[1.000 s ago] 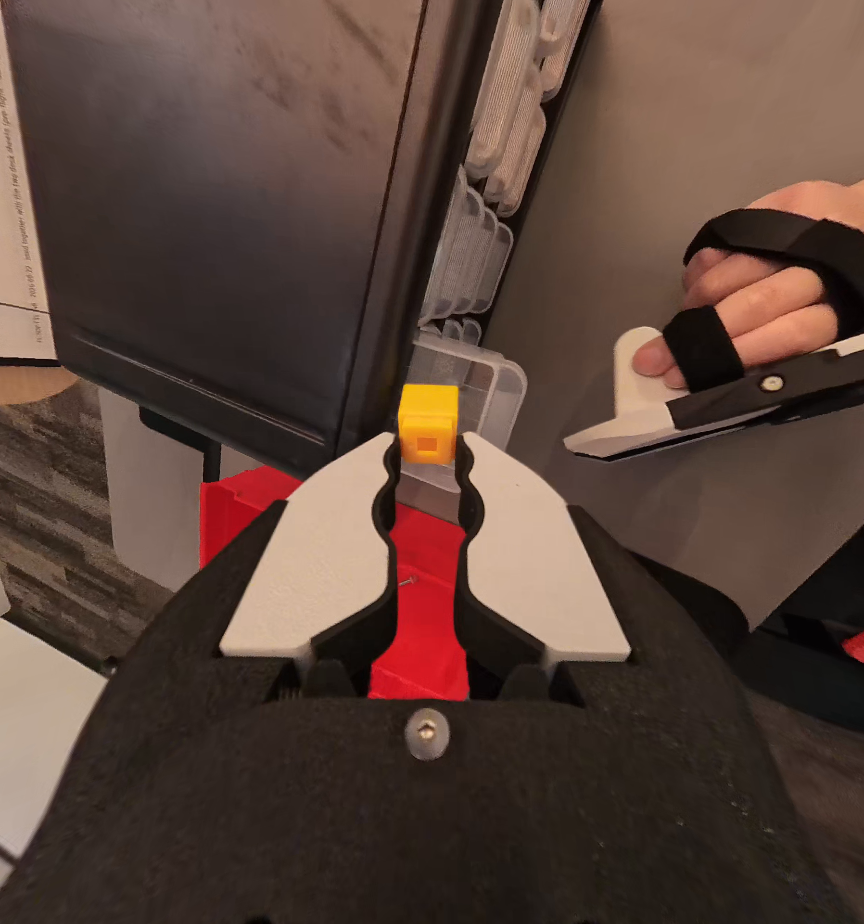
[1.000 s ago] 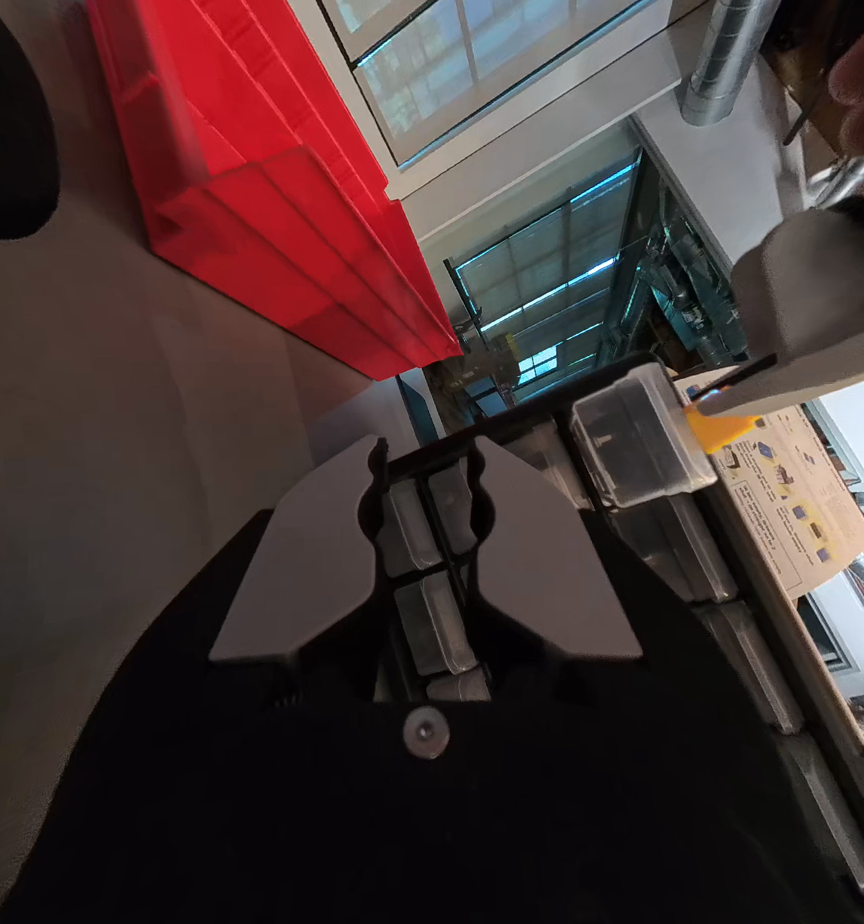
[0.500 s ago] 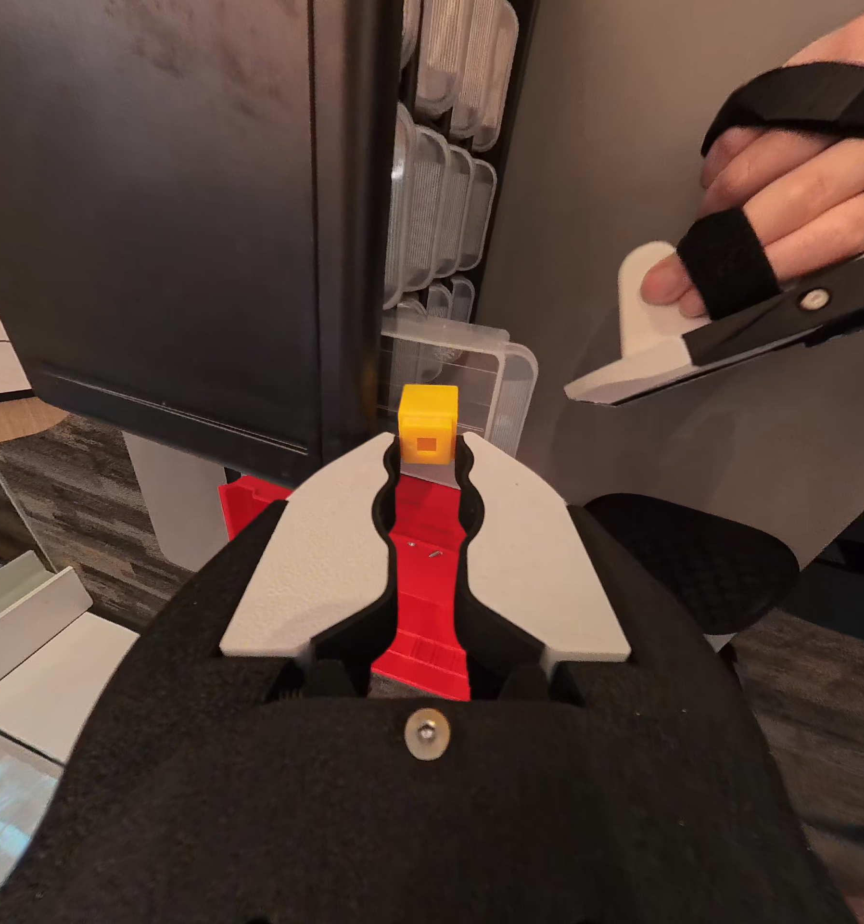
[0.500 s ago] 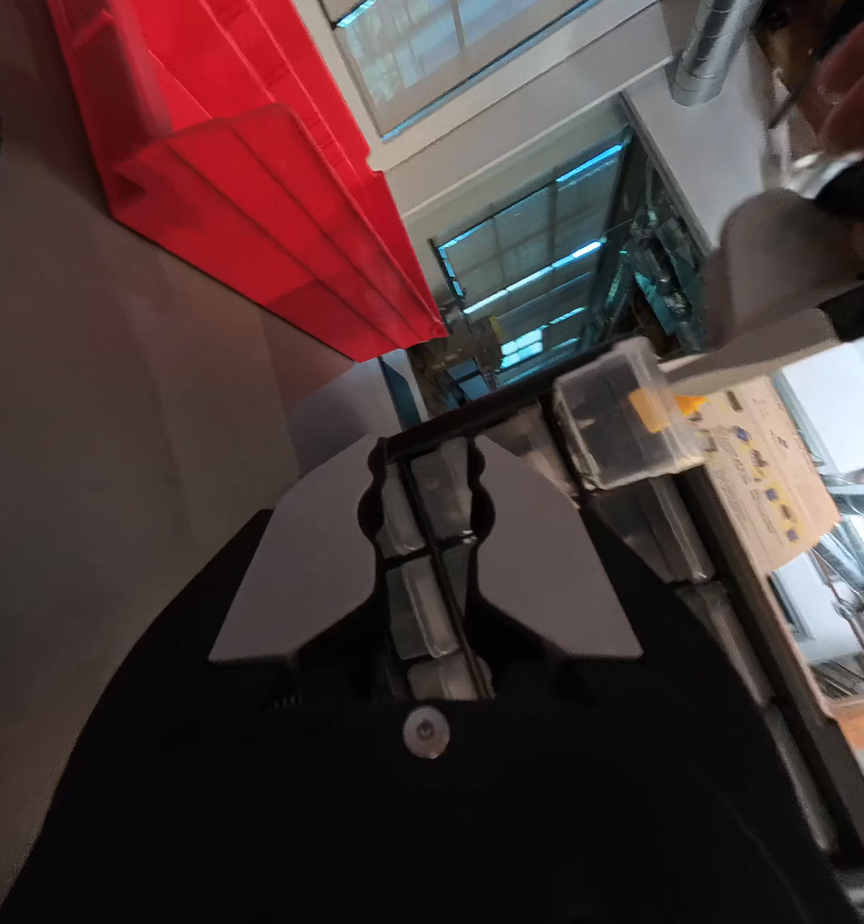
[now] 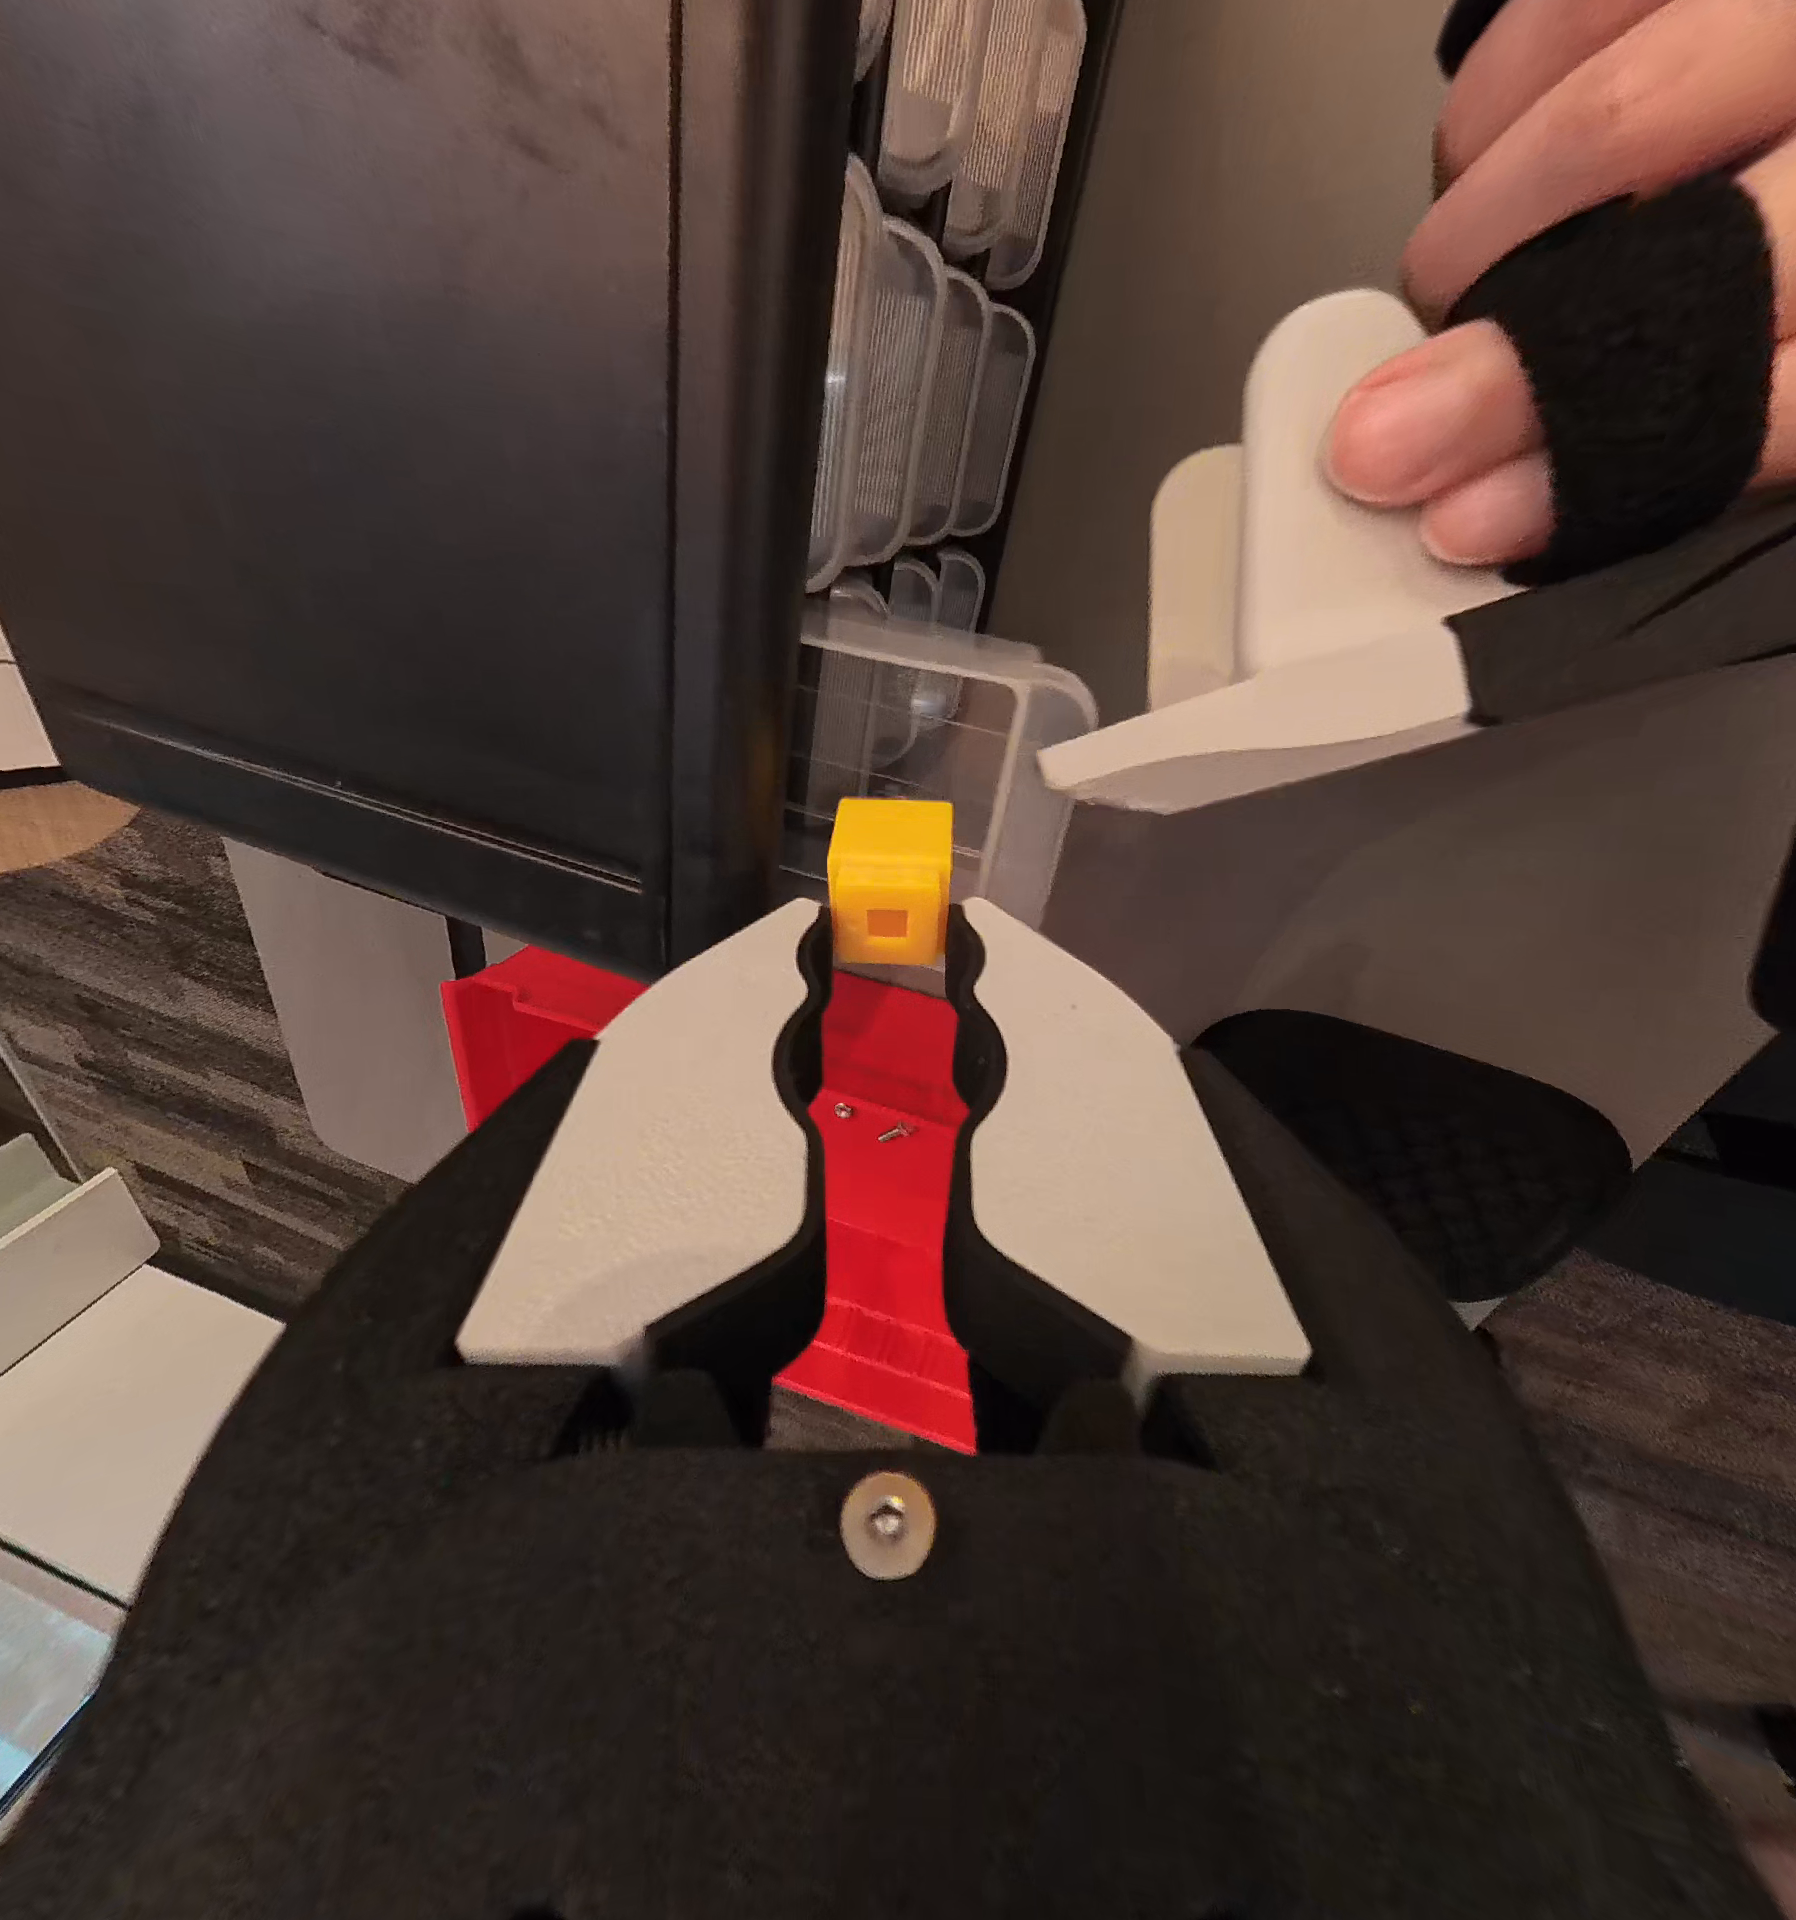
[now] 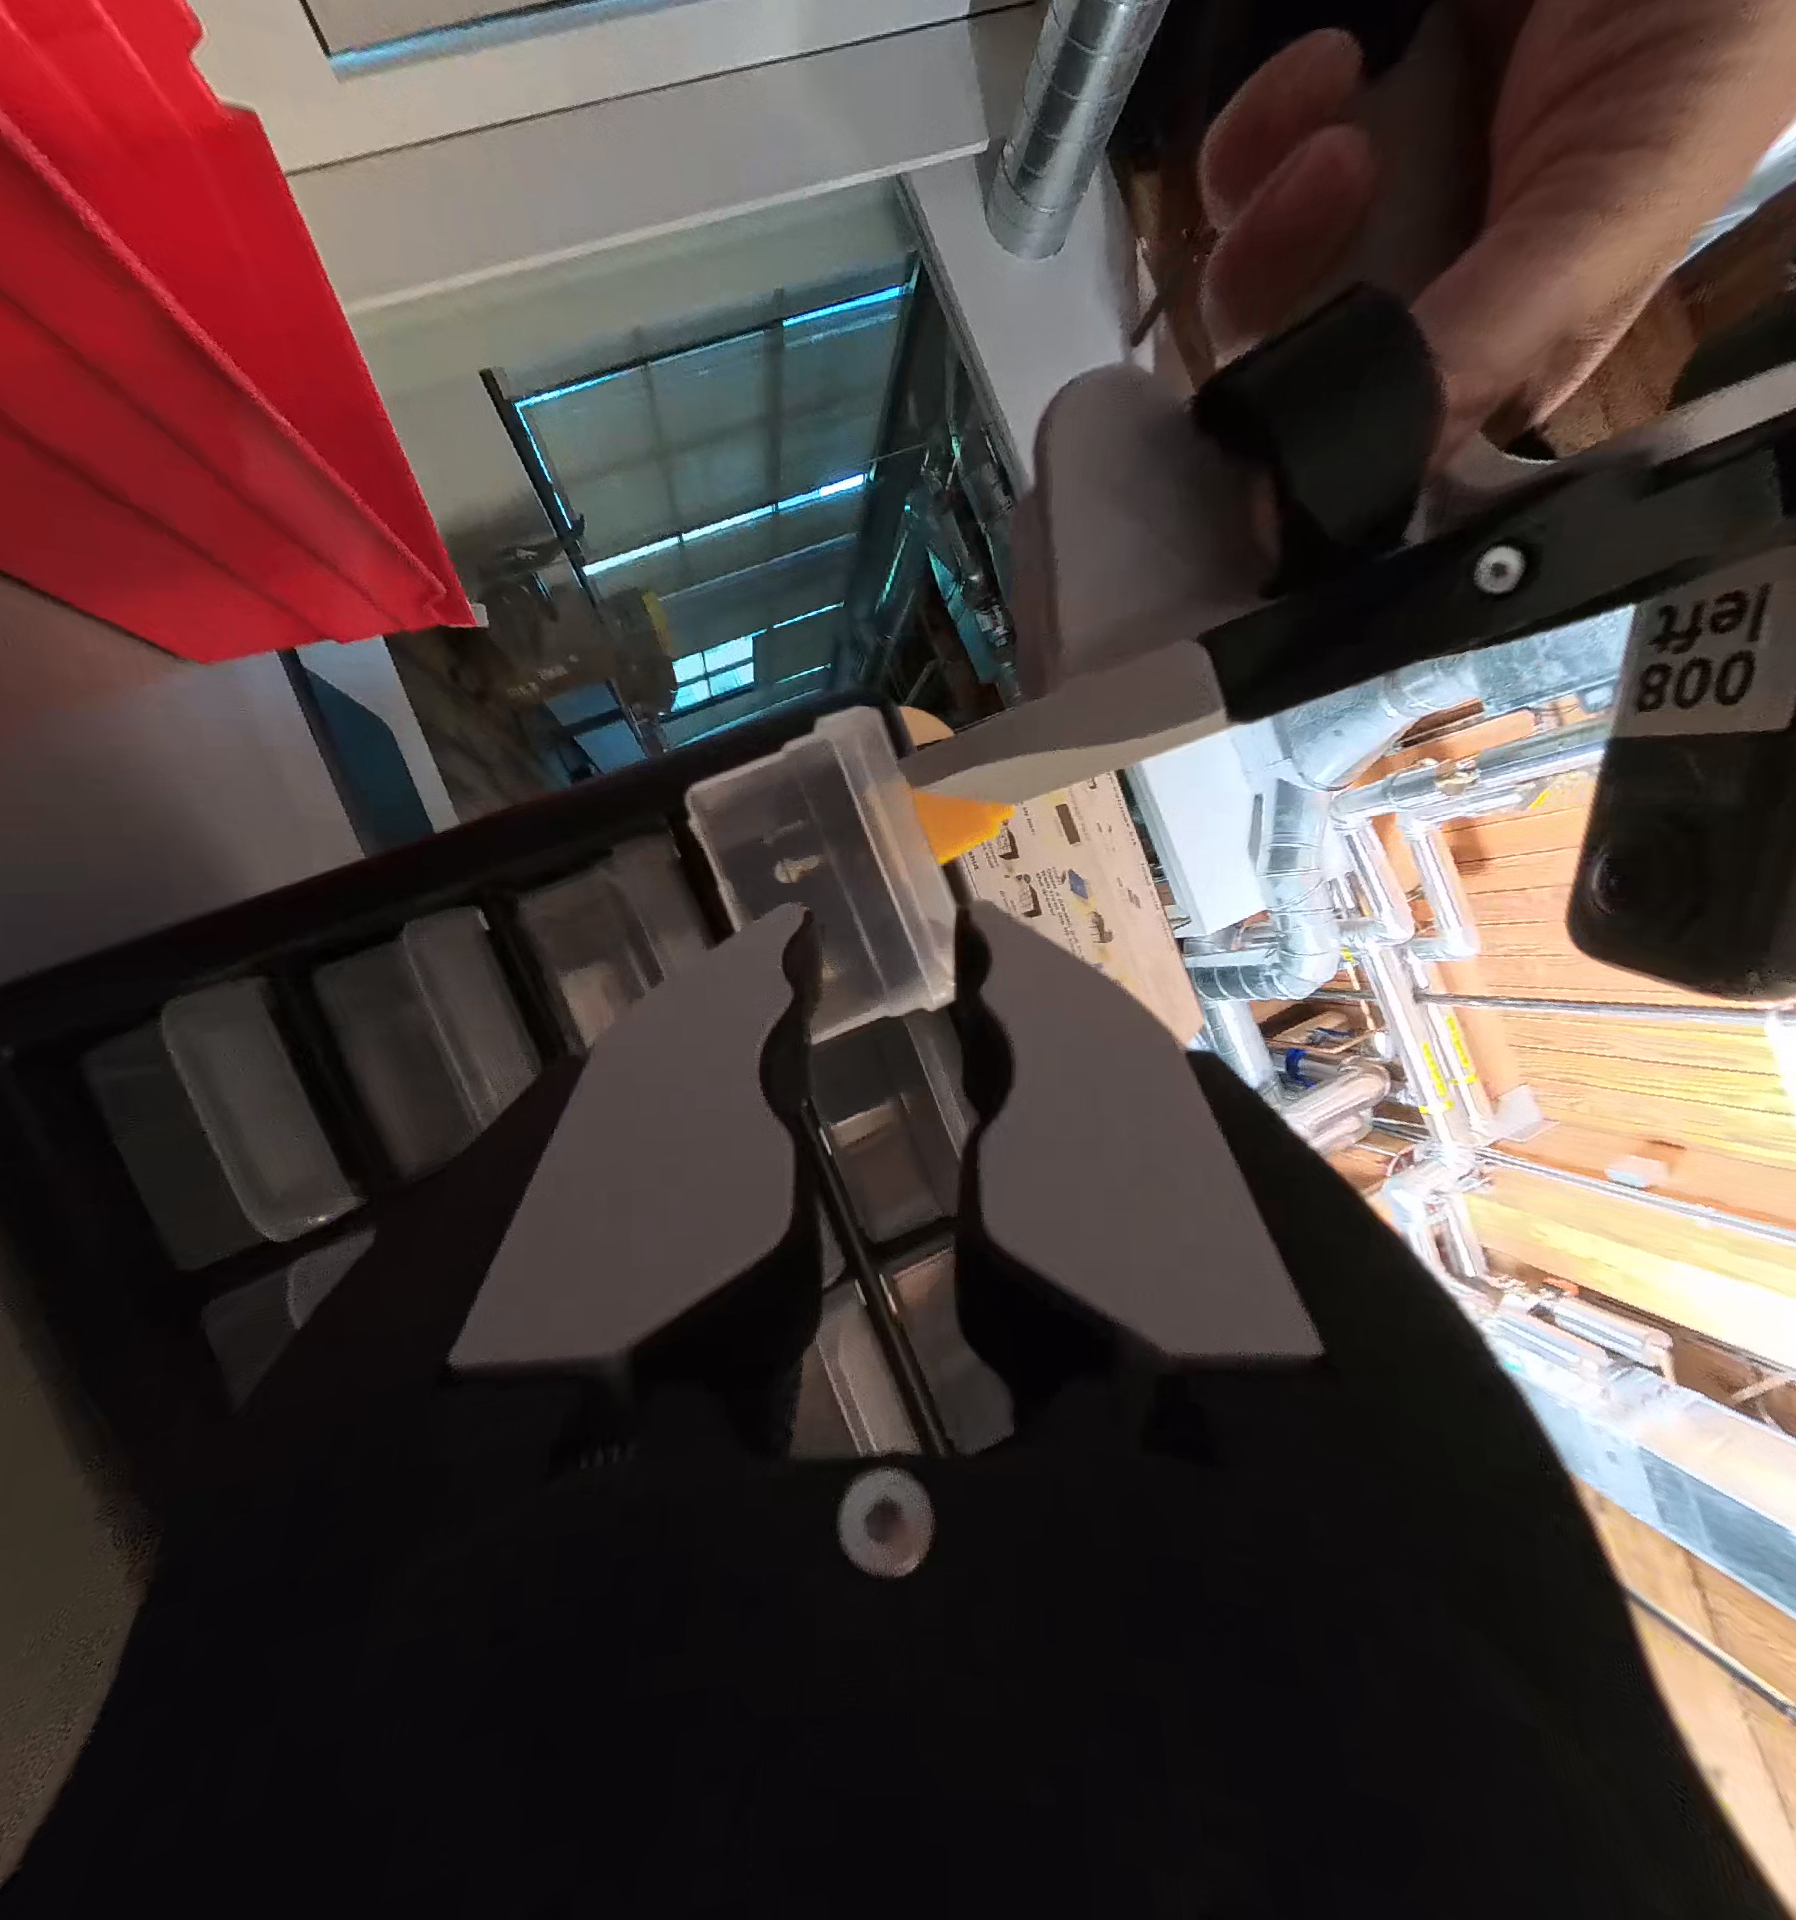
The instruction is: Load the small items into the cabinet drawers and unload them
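My left gripper (image 5: 889, 927) is shut on a small yellow cube (image 5: 889, 878) and holds it just in front of a clear drawer (image 5: 925, 717) pulled out of the black cabinet (image 5: 354, 416). In the right wrist view the cube (image 6: 961, 821) sits at the drawer's (image 6: 821, 852) far rim, under the left gripper's fingers (image 6: 1081, 717). My right gripper (image 6: 883, 940) is open by a narrow gap, its tips at the drawer's near front corner. It also shows in the left wrist view (image 5: 1185, 748), touching or almost touching the drawer front.
Rows of shut clear drawers (image 6: 239, 1112) fill the cabinet face. A red bin (image 5: 873, 1195) with two small screws lies below the cabinet, also in the right wrist view (image 6: 146, 364). A black chair seat (image 5: 1413, 1143) is at the right, a white surface (image 5: 63, 1403) at the lower left. Left and right tips are no more than a few centimetres apart.
The left gripper has carried the cube closer to the pulled-out drawer. The right gripper has moved over from the shut drawers to that drawer's front corner.
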